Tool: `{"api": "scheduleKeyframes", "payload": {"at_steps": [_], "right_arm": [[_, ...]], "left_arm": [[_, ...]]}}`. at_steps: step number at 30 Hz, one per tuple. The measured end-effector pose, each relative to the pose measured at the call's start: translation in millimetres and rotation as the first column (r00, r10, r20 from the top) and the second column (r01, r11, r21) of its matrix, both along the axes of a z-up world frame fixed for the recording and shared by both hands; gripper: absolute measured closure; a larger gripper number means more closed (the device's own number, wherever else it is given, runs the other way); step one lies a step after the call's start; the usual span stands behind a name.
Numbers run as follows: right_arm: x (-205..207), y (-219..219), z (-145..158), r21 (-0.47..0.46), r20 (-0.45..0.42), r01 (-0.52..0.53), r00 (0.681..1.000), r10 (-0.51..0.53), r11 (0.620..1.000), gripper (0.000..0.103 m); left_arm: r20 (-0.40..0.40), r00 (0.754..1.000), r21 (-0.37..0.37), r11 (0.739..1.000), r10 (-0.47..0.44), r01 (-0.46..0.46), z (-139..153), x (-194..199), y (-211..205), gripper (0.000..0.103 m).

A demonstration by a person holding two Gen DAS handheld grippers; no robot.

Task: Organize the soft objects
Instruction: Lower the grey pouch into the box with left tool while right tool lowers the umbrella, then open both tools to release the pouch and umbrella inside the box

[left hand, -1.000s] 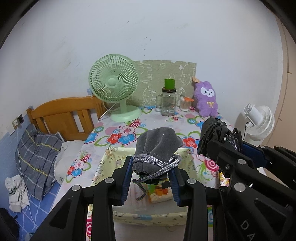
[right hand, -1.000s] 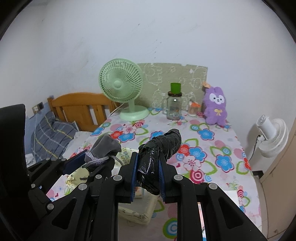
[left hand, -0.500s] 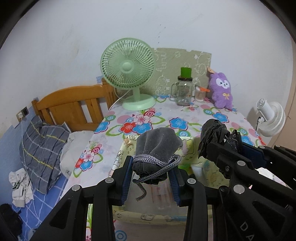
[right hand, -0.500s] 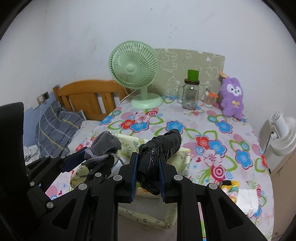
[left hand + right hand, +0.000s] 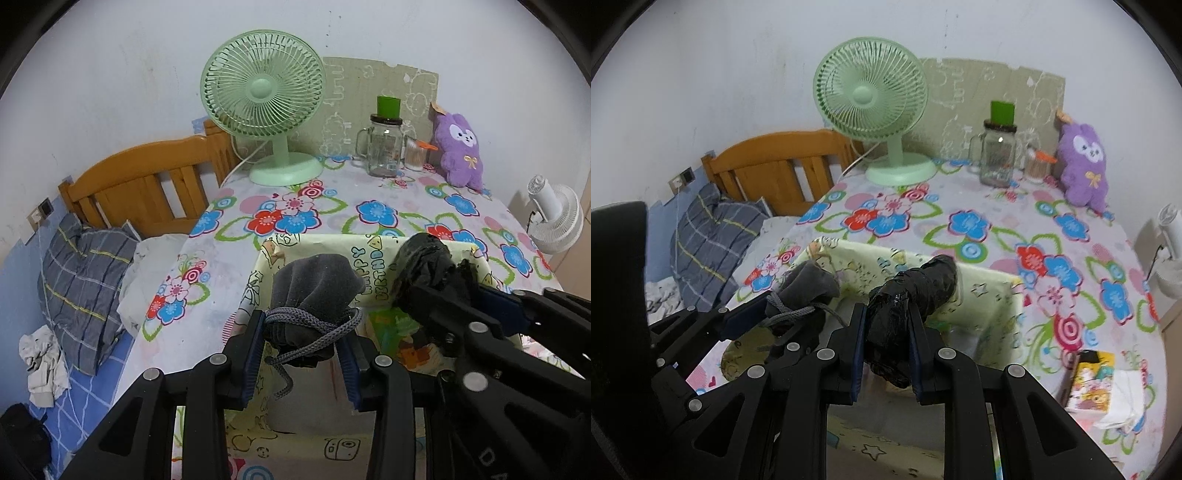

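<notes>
My left gripper (image 5: 301, 345) is shut on a grey drawstring pouch (image 5: 314, 284), whose cord hangs down between the fingers. It hovers over the open pale yellow storage box (image 5: 354, 254) on the flowered table. Beside it on the right, my right gripper (image 5: 886, 350) is shut on a black plastic bundle (image 5: 912, 291), also above the box (image 5: 982, 291). The grey pouch (image 5: 805, 291) appears at the left of the right wrist view, and the black bundle (image 5: 424, 262) at the right of the left wrist view. A purple plush rabbit (image 5: 460, 149) sits at the table's far right.
A green desk fan (image 5: 264, 99), a glass jar with a green lid (image 5: 384, 144) and a small cup stand at the table's back. A wooden bed frame (image 5: 147, 184) with a plaid pillow lies to the left. A white fan (image 5: 554, 218) stands right. Colourful packets (image 5: 1093, 380) lie near the box.
Both grippers have moved forward and down over the table, each still holding its bundle. The yellow box now lies directly beneath them and looks larger.
</notes>
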State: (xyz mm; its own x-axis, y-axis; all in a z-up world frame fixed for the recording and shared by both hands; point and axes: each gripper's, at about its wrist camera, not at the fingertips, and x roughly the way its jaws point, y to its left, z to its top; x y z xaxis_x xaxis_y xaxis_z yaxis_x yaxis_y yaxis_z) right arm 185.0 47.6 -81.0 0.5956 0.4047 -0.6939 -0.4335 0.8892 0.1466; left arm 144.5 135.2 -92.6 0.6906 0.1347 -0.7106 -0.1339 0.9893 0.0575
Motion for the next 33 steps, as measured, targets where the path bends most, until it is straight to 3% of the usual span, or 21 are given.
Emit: {"api": "scheduleKeyframes", "payload": {"at_steps": [8,13,16,18,21,28,33], "right_arm": [[7.4,9.5,-11.7,0.012,-0.055,-0.045,0.997,0.045,0.999,0.079],[10.4,11.3,-16.5,0.01,-0.086,-0.074,0.994,0.074,0.997,0.072],[10.8,11.1,-17.3,0.001,-0.093,-0.086,0.992,0.085,0.996,0.061],[12.0,8.7,-17.6,0.004,-0.107,-0.082,0.991,0.082,0.997,0.045],[12.8,3.2,-18.7,0.016,-0.13,-0.064,0.989,0.065,0.998,0.032],[7.6,-3.6,-16.2,0.001,-0.121,-0.05,0.991,0.049,0.999,0.029],[1.7,-11.3,-10.3,-0.01,-0.1,-0.035,0.994,0.034,0.999,0.023]], "left_arm": [[-0.054,0.998,-0.027,0.999,-0.02,0.018,-11.6,5.7,6.9,0.063],[-0.079,0.996,-0.041,0.998,-0.047,0.044,-16.4,5.1,6.0,0.059],[-0.083,0.994,-0.075,0.995,-0.077,0.071,-16.6,3.6,4.9,0.044],[-0.076,0.993,-0.088,0.993,-0.091,0.084,-15.5,2.5,2.8,0.036],[-0.067,0.993,-0.087,0.992,-0.099,0.093,-13.3,-0.1,-1.2,0.028],[-0.058,0.994,-0.064,0.994,-0.092,0.088,-11.1,-4.6,-8.0,0.018],[-0.049,0.995,-0.057,0.995,-0.09,0.087,-8.0,-8.4,-12.0,0.016]]}}
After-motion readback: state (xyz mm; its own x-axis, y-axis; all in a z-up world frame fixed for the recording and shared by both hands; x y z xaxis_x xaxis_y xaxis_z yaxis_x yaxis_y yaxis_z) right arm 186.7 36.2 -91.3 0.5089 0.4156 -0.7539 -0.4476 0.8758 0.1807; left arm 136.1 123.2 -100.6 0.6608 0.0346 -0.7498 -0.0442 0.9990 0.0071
